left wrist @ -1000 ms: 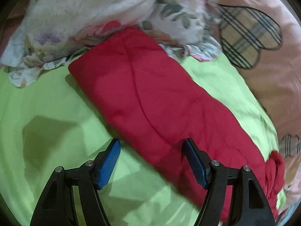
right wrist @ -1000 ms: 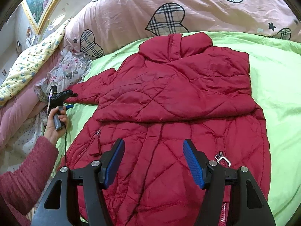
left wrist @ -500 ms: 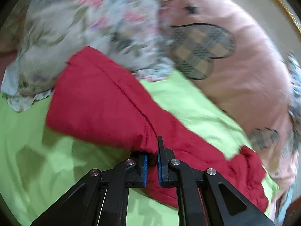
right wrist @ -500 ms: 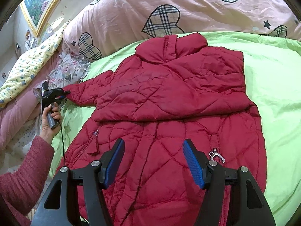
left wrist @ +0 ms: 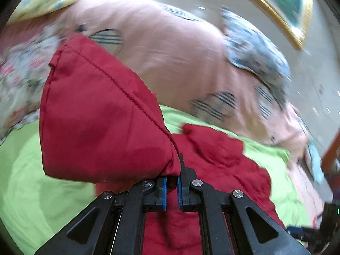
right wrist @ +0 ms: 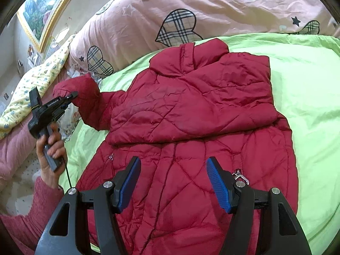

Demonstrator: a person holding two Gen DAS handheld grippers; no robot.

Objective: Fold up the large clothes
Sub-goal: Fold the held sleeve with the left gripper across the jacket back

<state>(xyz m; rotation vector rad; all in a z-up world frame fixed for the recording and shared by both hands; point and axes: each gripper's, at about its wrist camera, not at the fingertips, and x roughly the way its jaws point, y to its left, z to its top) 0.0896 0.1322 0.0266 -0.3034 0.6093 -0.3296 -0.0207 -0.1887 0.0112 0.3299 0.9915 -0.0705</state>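
The left gripper (left wrist: 171, 186) is clamped on the red jacket's sleeve (left wrist: 102, 123), lifting its cuff end above the green sheet (right wrist: 308, 97) (pink heart-print quilt (right wrist: 191, 10) behind). The red quilted jacket (right wrist: 191, 116) lies spread there; the right gripper (right wrist: 173, 182) hovers over its hem, fingers apart.

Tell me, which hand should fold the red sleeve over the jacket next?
Left, probably. The left gripper is already shut on the sleeve, lifted off the green sheet. The right gripper hangs open above the red jacket's lower part, holding nothing and far from the sleeve.
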